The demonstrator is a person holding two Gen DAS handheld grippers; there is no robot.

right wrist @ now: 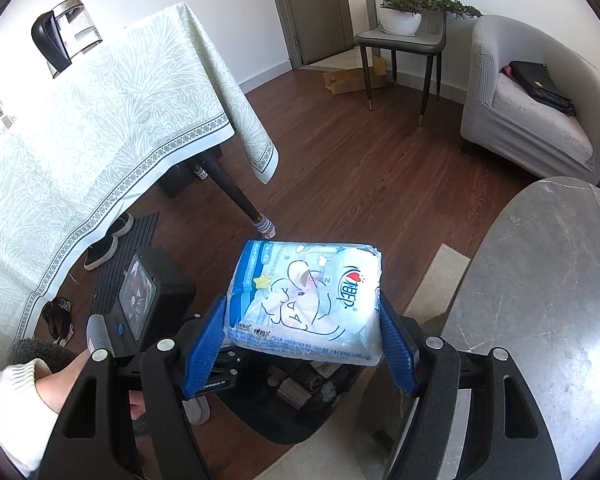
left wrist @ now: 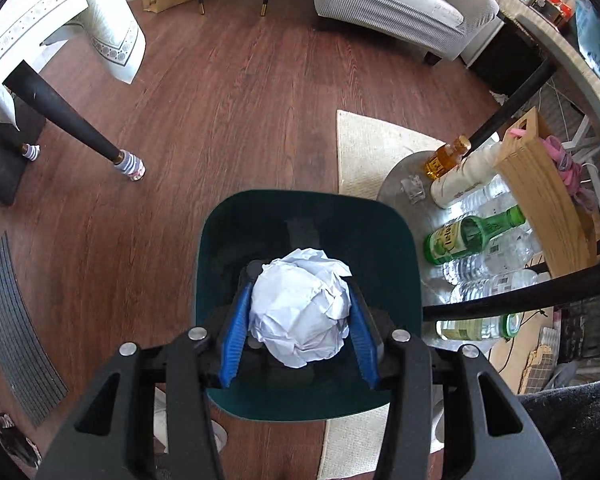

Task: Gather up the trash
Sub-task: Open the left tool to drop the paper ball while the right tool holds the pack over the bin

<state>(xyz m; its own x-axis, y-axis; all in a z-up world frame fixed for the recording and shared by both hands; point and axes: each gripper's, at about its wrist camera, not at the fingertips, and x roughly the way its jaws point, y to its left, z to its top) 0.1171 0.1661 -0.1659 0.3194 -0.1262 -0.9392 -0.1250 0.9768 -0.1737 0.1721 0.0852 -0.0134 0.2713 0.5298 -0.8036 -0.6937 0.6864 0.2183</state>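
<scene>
In the left wrist view my left gripper (left wrist: 300,284) is shut on a crumpled white paper ball (left wrist: 300,308), its blue pads (left wrist: 236,324) pressing both sides. It hangs straight over the open dark green trash bin (left wrist: 220,240) on the wooden floor. In the right wrist view my right gripper (right wrist: 302,304) is shut on a blue and white tissue pack (right wrist: 304,304), held between its blue pads (right wrist: 202,344). The bin (right wrist: 284,428) lies below that pack, mostly hidden, with some scraps inside. The left gripper's body (right wrist: 140,300) and the hand holding it show at the lower left.
A low round grey table (right wrist: 540,280) stands right of the bin; beneath it lie several bottles (left wrist: 472,236) and a wooden box (left wrist: 540,184). A clothed dining table (right wrist: 80,140) with dark legs (left wrist: 60,120) is at left. An armchair (right wrist: 532,92), a chair and a beige rug (left wrist: 380,152) lie beyond.
</scene>
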